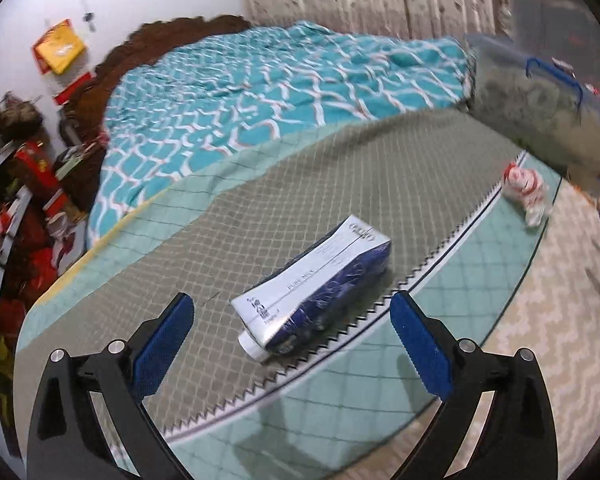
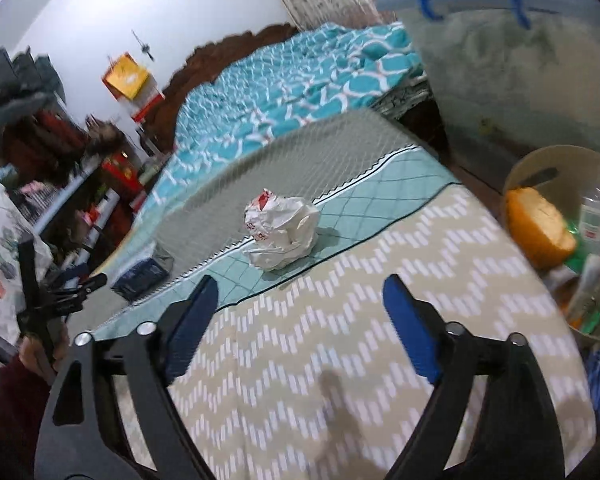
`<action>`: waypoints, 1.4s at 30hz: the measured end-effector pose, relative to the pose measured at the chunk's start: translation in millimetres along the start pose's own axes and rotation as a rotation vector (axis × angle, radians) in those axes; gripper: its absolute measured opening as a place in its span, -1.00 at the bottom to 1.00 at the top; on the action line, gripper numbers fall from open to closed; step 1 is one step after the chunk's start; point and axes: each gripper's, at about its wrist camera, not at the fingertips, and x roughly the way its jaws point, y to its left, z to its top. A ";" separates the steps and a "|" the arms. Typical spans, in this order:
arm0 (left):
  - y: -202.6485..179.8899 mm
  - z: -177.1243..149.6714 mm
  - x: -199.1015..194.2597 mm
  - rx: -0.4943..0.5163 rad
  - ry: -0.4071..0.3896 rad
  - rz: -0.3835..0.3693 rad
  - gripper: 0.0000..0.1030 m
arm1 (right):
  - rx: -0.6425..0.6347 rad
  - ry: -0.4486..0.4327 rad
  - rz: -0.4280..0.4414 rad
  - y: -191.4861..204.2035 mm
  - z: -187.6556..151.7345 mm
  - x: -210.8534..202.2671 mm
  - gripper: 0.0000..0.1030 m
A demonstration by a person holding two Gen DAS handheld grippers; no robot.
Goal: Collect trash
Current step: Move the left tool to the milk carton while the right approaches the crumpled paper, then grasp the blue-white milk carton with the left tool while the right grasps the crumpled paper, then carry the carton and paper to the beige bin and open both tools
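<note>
Lying on its side on the grey quilted mat (image 1: pixel 236 216), a crushed blue and white milk carton (image 1: pixel 312 288) labelled PURE MILK points its white cap towards the left gripper (image 1: pixel 292 332), whose 2 blue-padded fingers (image 1: pixel 168 336) stand spread wide on either side of it, touching nothing. Further along the mat's zigzag border, a crumpled white paper wrapper (image 2: pixel 282 234) with red print sits on the pale green strip, straight ahead of the right gripper (image 2: pixel 298 320), which also has its fingers wide apart and empty. Beyond the mat lies a teal patterned bedspread (image 1: pixel 260 92). Off the bed's corner stands a round bin (image 2: pixel 540 168) holding an orange packet (image 2: pixel 536 228) and other rubbish, beside a clear storage tub (image 2: pixel 512 68) with a blue handle
</note>
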 end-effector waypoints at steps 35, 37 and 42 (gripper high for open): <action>-153.3 -57.2 -21.7 0.023 0.075 -0.489 0.15 | -0.084 0.036 -0.065 31.5 -86.1 -31.0 -0.23; -178.7 -58.8 -27.4 0.036 0.082 -0.533 0.14 | -0.047 0.026 -0.075 16.7 -98.5 -45.4 -0.23; -238.9 -52.2 -34.1 0.102 0.098 -0.584 0.13 | 0.046 -0.010 -0.102 -24.2 -113.3 -71.7 -0.23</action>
